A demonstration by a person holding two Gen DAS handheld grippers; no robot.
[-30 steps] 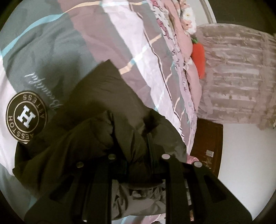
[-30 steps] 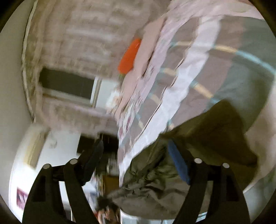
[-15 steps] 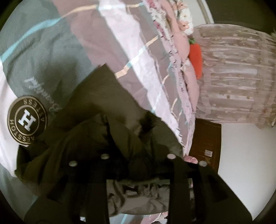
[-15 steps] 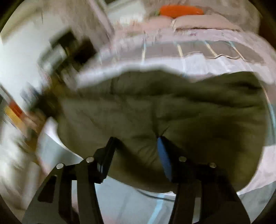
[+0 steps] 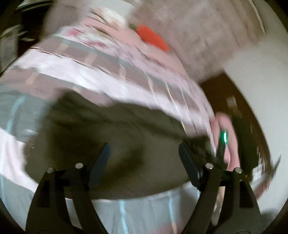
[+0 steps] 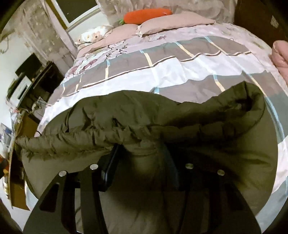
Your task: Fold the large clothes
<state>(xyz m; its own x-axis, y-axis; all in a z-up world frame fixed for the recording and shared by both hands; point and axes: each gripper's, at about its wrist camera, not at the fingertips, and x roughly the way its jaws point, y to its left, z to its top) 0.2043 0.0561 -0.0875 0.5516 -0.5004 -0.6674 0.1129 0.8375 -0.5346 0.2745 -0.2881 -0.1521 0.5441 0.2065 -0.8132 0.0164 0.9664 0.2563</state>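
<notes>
Left gripper [image 5: 144,162] has let go of olive padded jacket [image 6: 162,117], fingers now spread wide, empty. Right gripper [image 6: 142,158] has closed in, pinching jacket's gathered hem. Jacket heaped on patchwork duvet [image 6: 171,68]; fold unfinished, regrasp likely.

Bed [image 6: 180,68] wearing a striped grey, white and mauve cover, olive padded jacket [image 6: 180,115] lying bunched across its near end, pink pillows [image 6: 172,22] and an orange carrot cushion [image 6: 147,15] resting at the far end
</notes>
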